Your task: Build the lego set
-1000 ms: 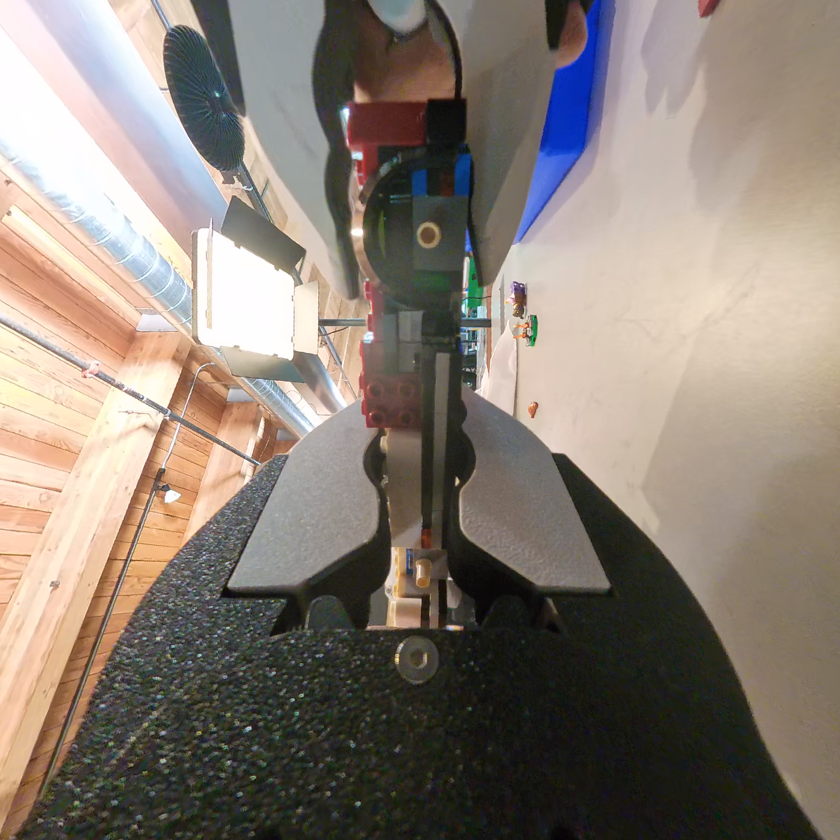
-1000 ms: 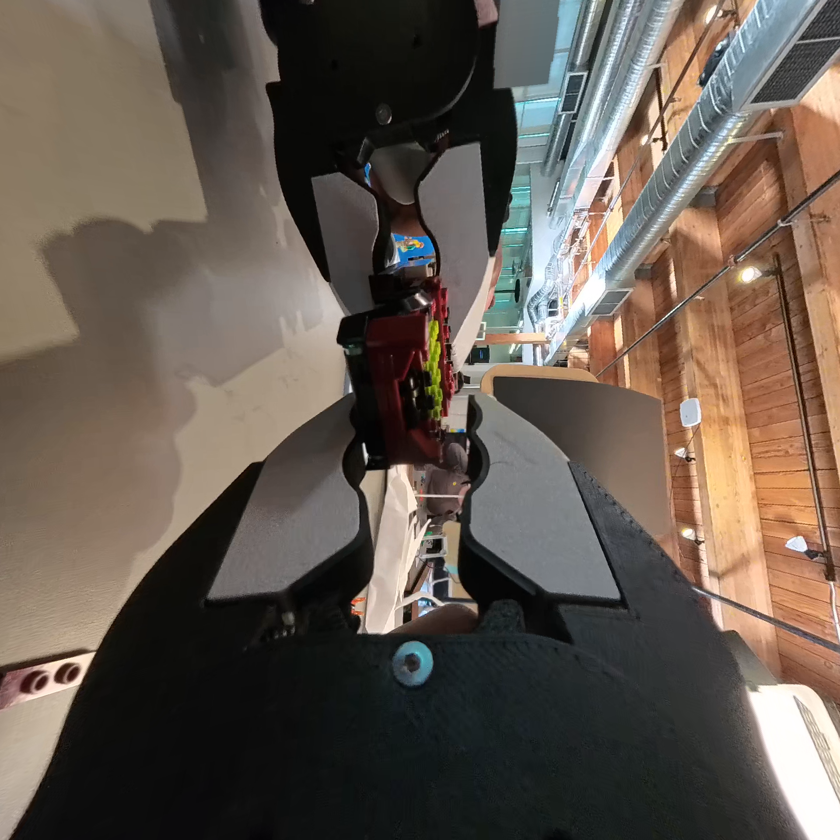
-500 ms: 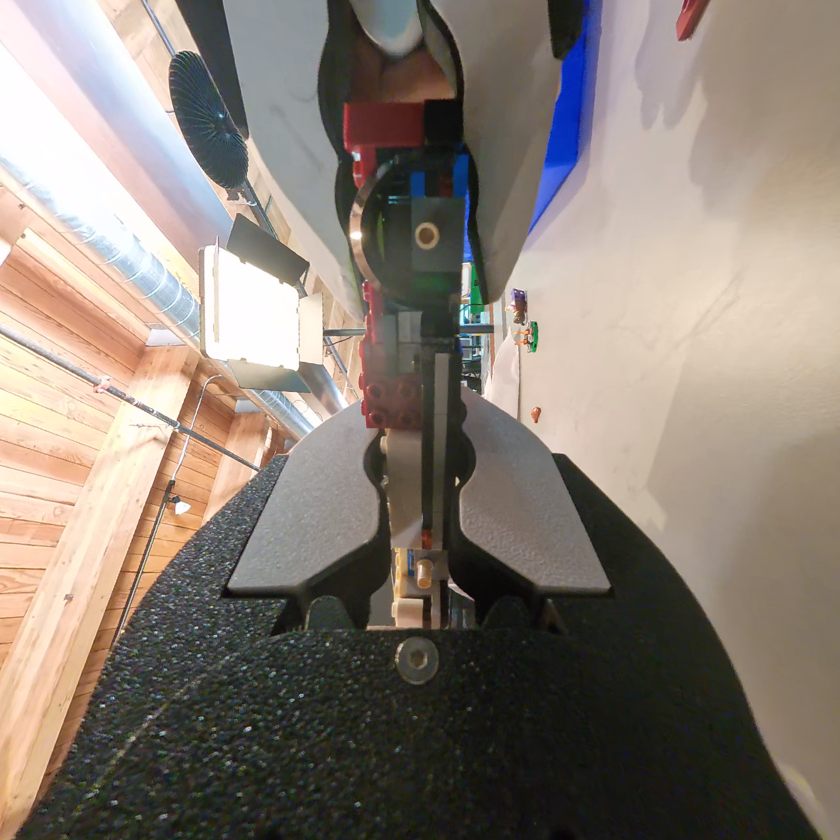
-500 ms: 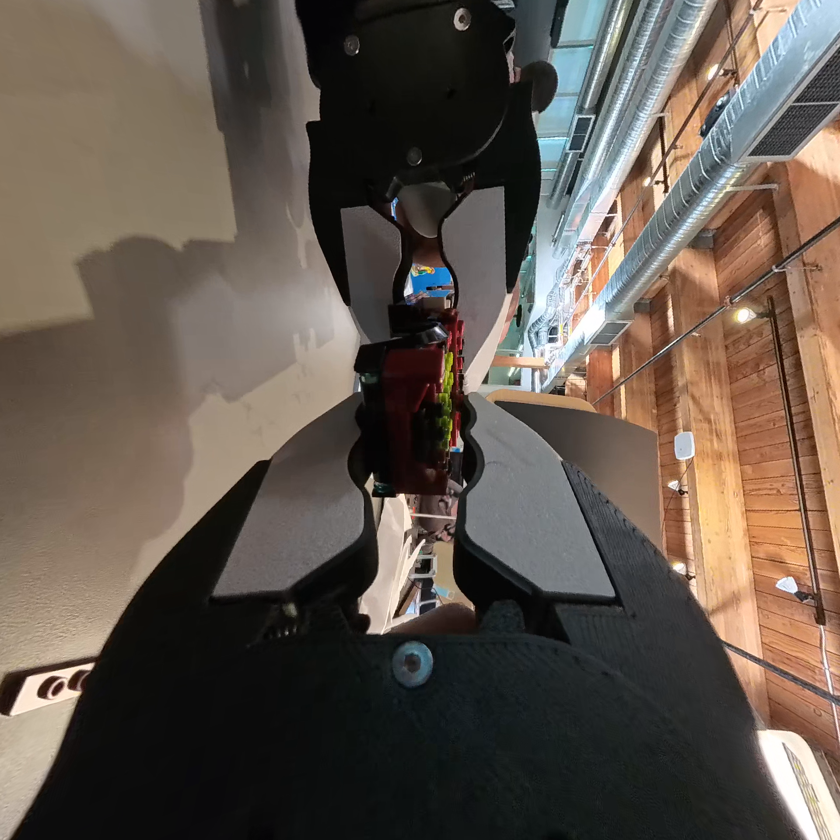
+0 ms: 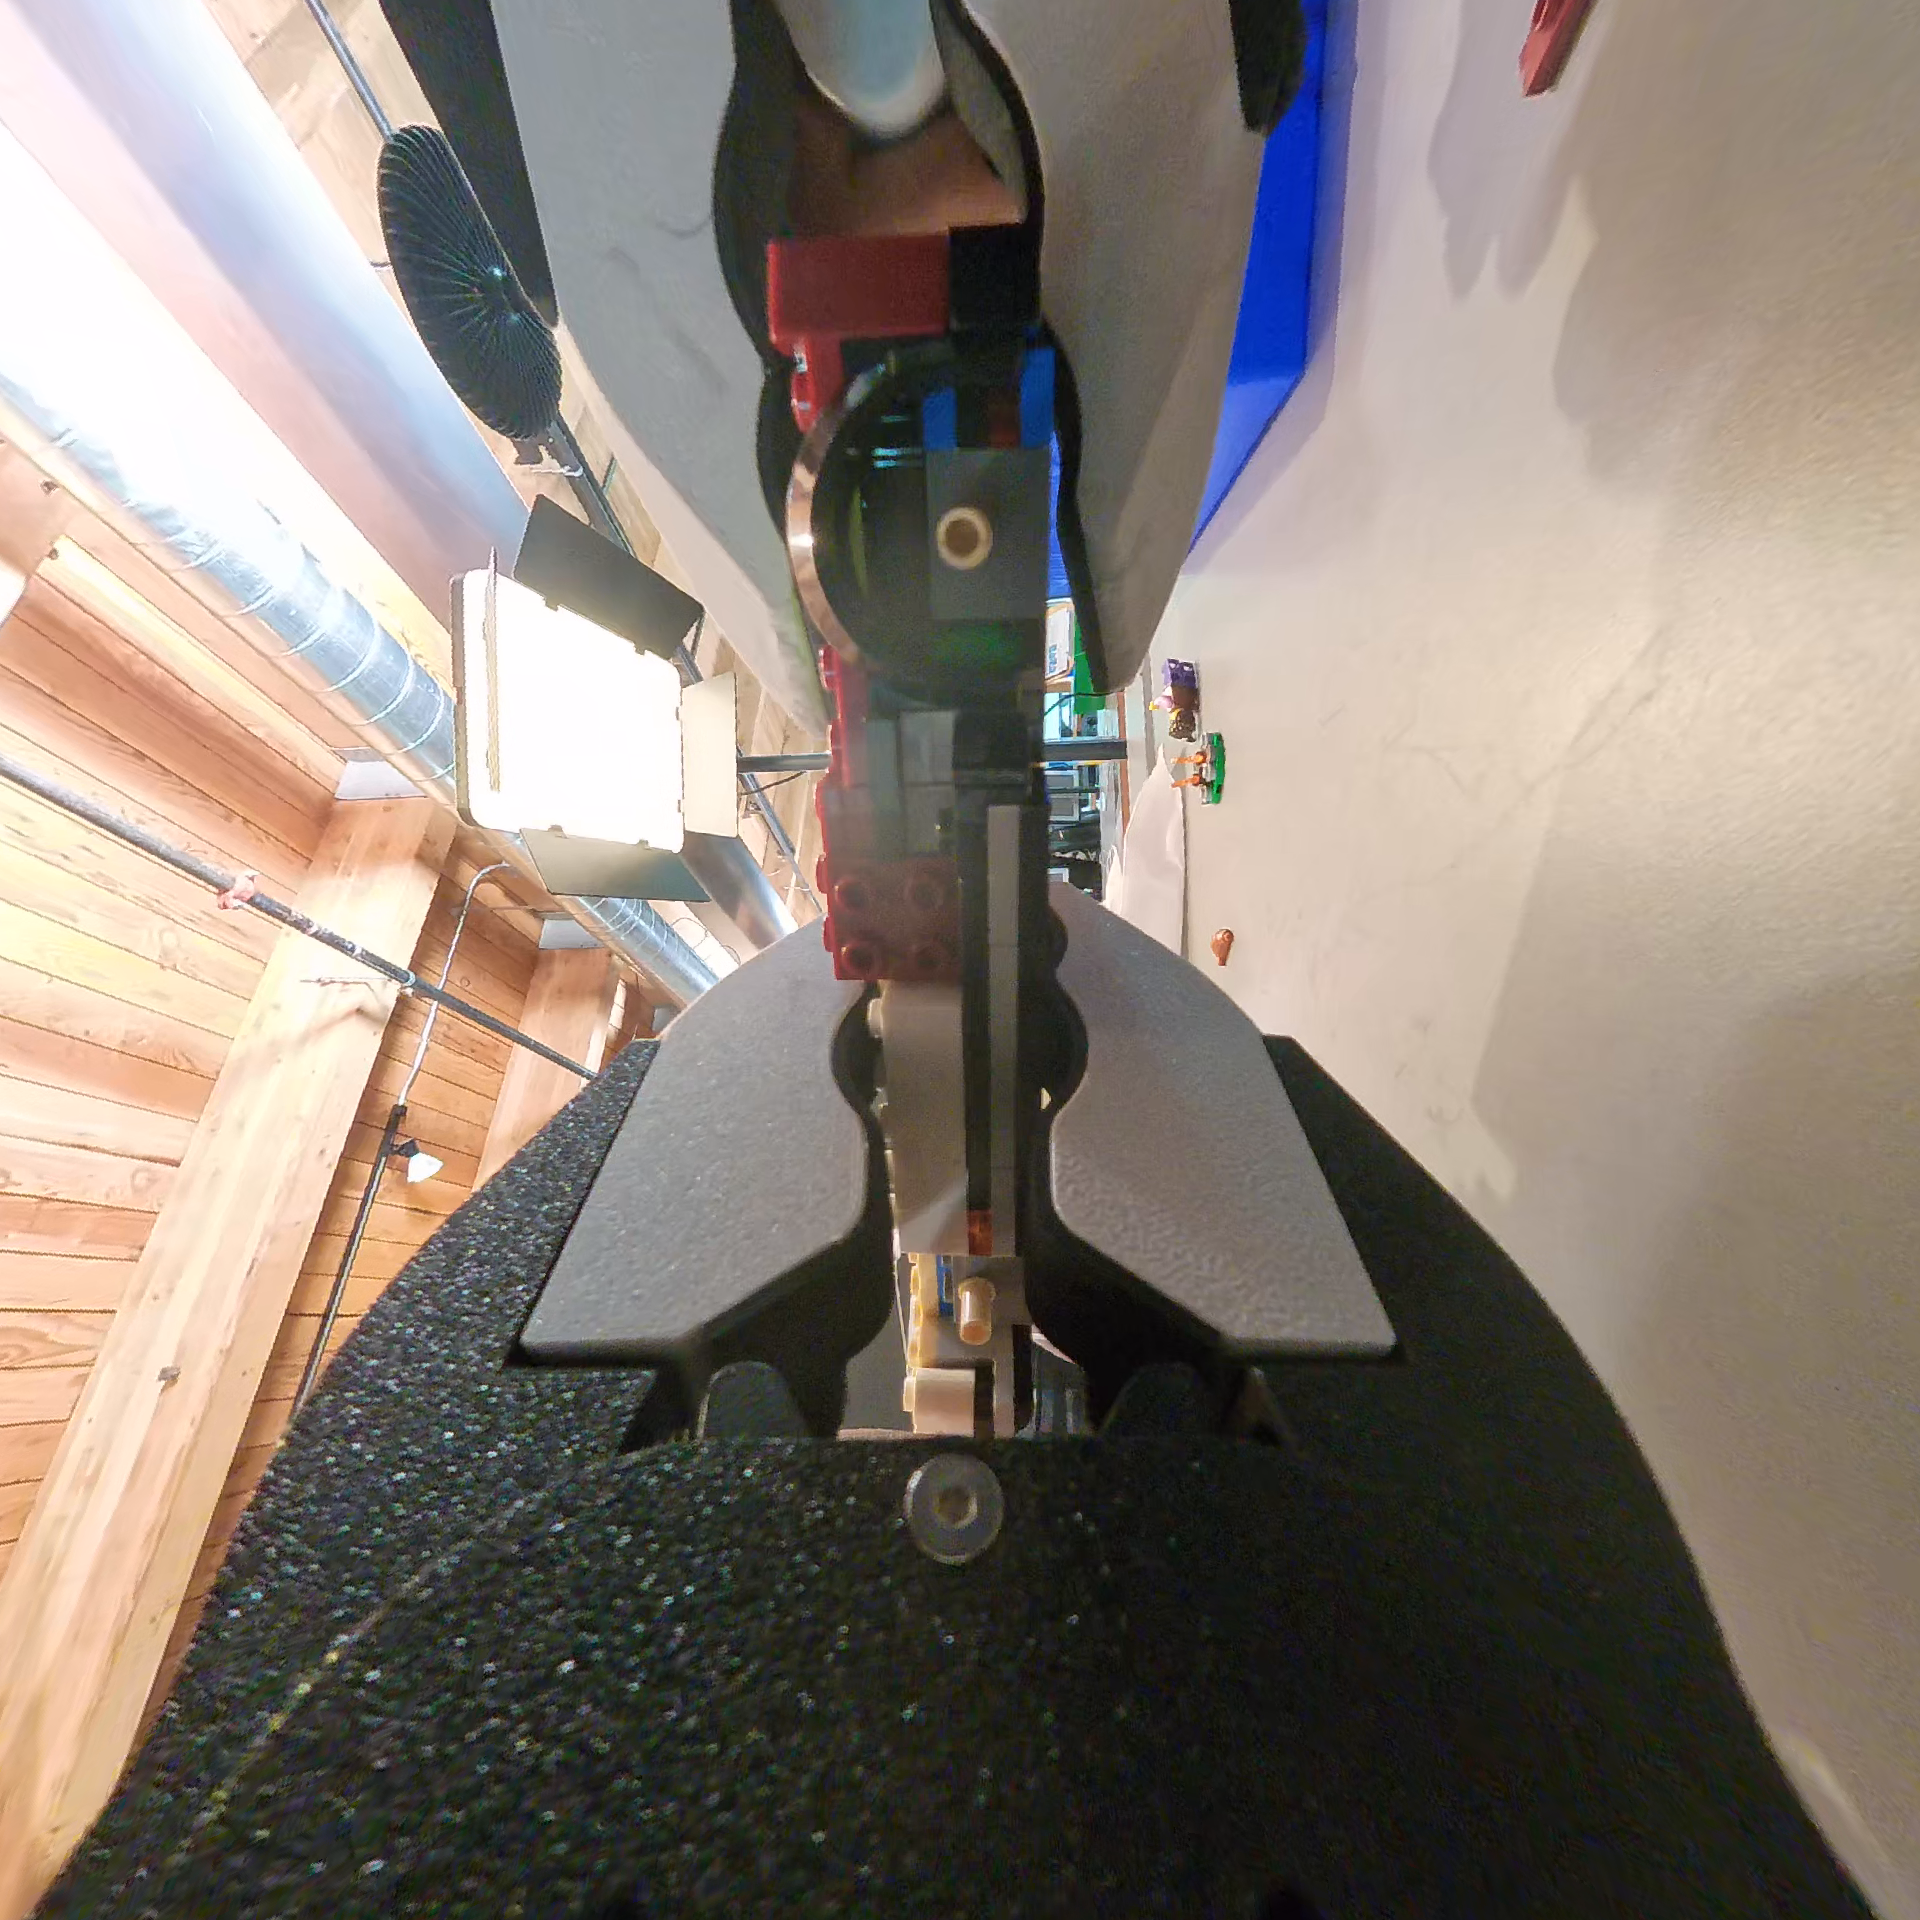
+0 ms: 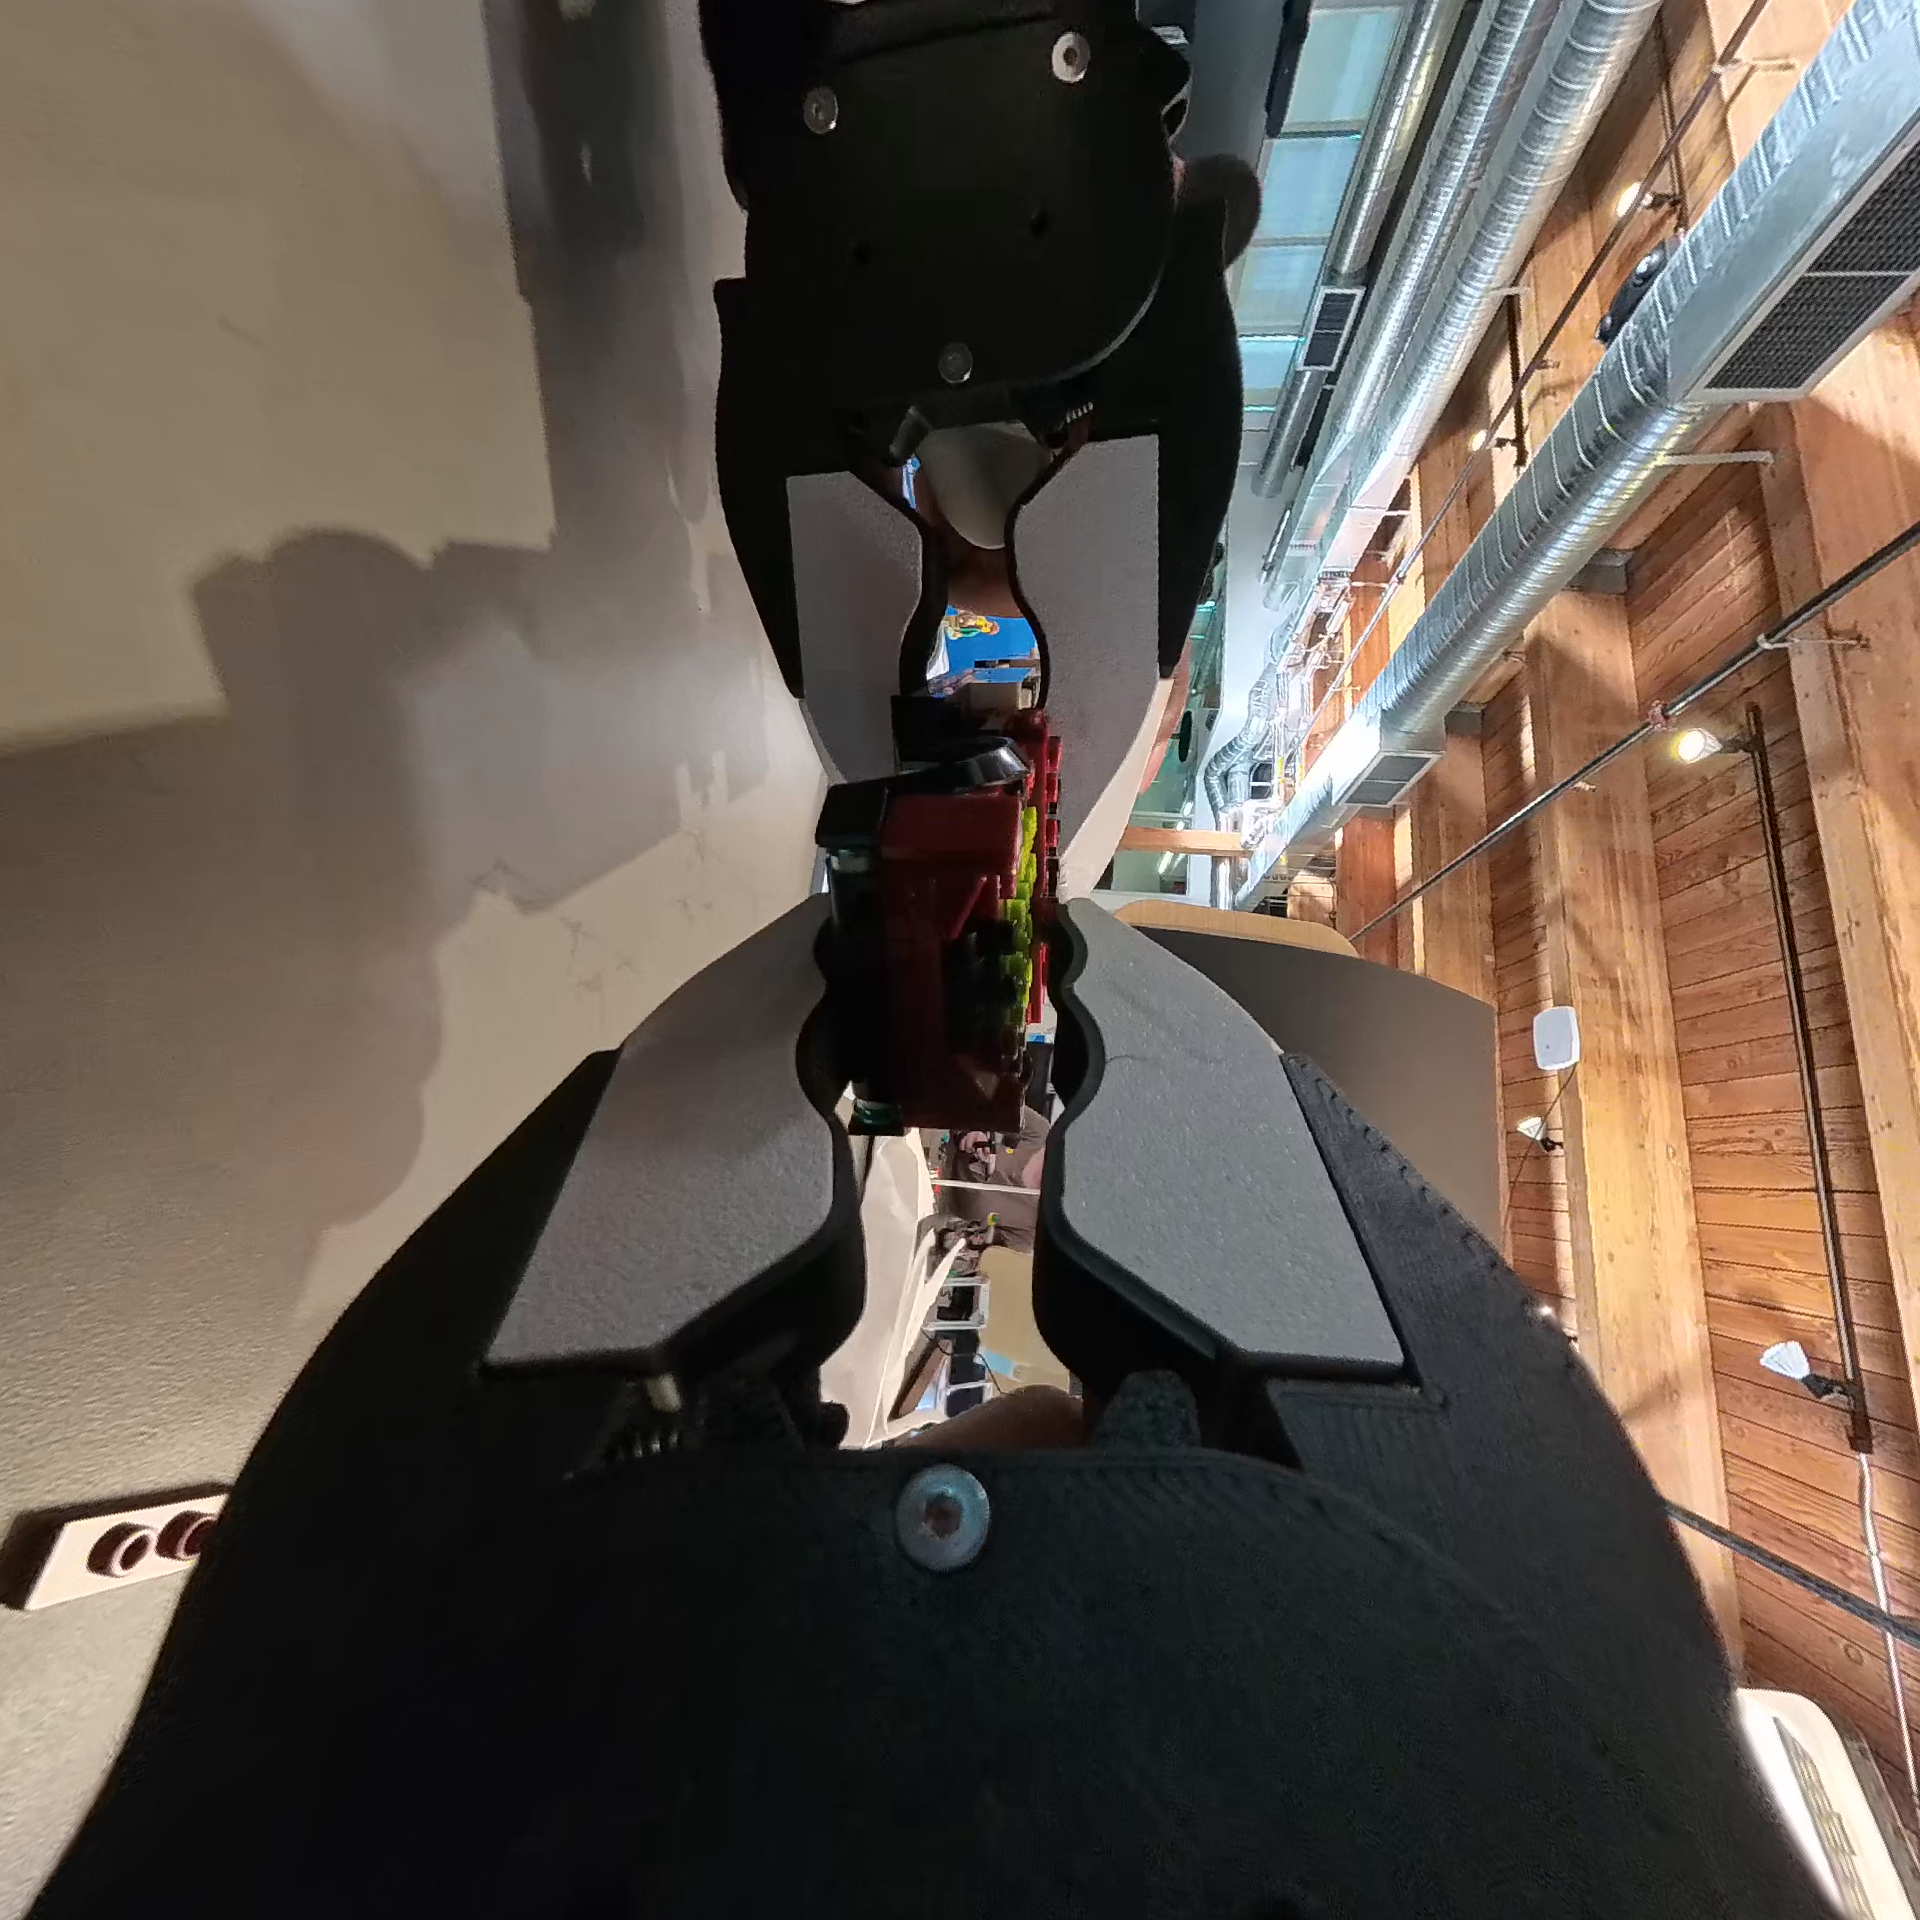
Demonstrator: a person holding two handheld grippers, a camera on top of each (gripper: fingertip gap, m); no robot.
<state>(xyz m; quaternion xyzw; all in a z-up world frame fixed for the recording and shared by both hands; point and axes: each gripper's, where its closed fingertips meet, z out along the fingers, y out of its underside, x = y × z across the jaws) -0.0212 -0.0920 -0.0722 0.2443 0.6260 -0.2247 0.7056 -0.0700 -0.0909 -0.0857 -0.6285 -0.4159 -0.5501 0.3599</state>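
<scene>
A toy brick model is held in the air between the two grippers, which face each other. In the left wrist view my left gripper (image 5: 951, 966) is shut on the model's grey and black end (image 5: 935, 1101). A dark red brick (image 5: 894, 925) sits just past the fingertips. My right gripper (image 5: 966, 582) closes over the model's far red and black end from above. In the right wrist view my right gripper (image 6: 945, 935) is shut on the red end with lime studs (image 6: 935, 883), and both pads touch it. The left gripper (image 6: 966, 748) holds the other end.
The beige table (image 5: 1558, 831) runs along the right side of the left wrist view. On it are a blue box (image 5: 1278, 260), small brick figures (image 5: 1184, 696), a green piece (image 5: 1210, 769), an orange piece (image 5: 1223, 945) and a dark red piece (image 5: 1548, 42). A studded pale plate (image 6: 114, 1548) lies by the right gripper. My hands' fingertips stand some 5 cm from each other.
My right gripper has slid further over the model's red end and its jaws have narrowed until both pads touch it. The left gripper has kept its hold without moving.
</scene>
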